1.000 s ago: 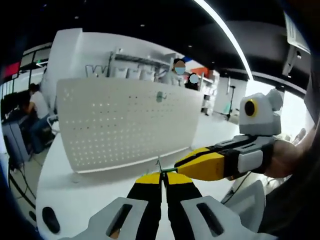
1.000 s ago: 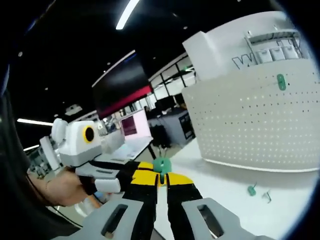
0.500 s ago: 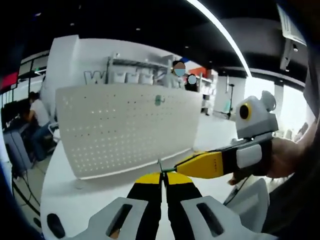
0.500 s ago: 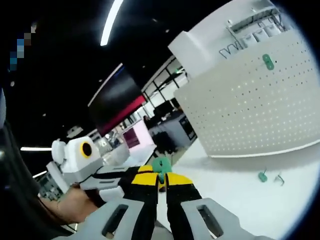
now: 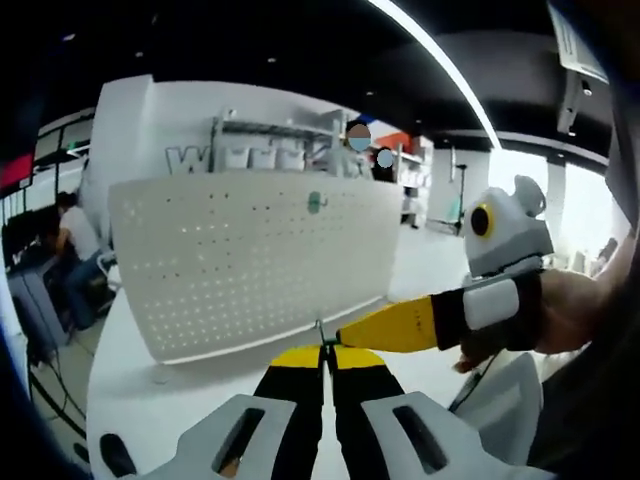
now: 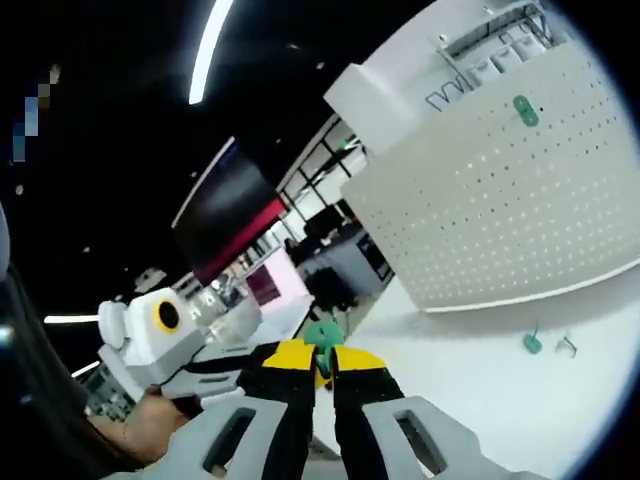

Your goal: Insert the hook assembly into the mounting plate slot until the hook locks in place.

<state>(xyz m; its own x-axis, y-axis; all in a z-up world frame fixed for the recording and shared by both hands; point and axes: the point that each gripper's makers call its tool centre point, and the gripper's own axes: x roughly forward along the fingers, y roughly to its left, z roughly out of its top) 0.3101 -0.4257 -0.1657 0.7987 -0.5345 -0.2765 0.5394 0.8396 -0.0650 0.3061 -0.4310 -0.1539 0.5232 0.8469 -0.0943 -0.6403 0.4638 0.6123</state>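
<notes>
Right gripper (image 5: 345,335) tilted further, jaws meeting

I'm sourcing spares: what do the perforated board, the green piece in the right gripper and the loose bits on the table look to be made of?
Perforated board: probably white painted sheet metal, thin and evenly punched; plastic is possible. Green piece in the right gripper: likely moulded plastic, opaque, uniformly coloured. Loose bits on the table: a similar green piece and what looks like bent grey wire, too small to confirm.

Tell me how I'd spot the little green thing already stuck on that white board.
Find the big white perforated board standing upright on the white table. Near its top edge sits one small green hook piece. It is the only coloured spot on the board; another green piece lies loose on the table.
</notes>
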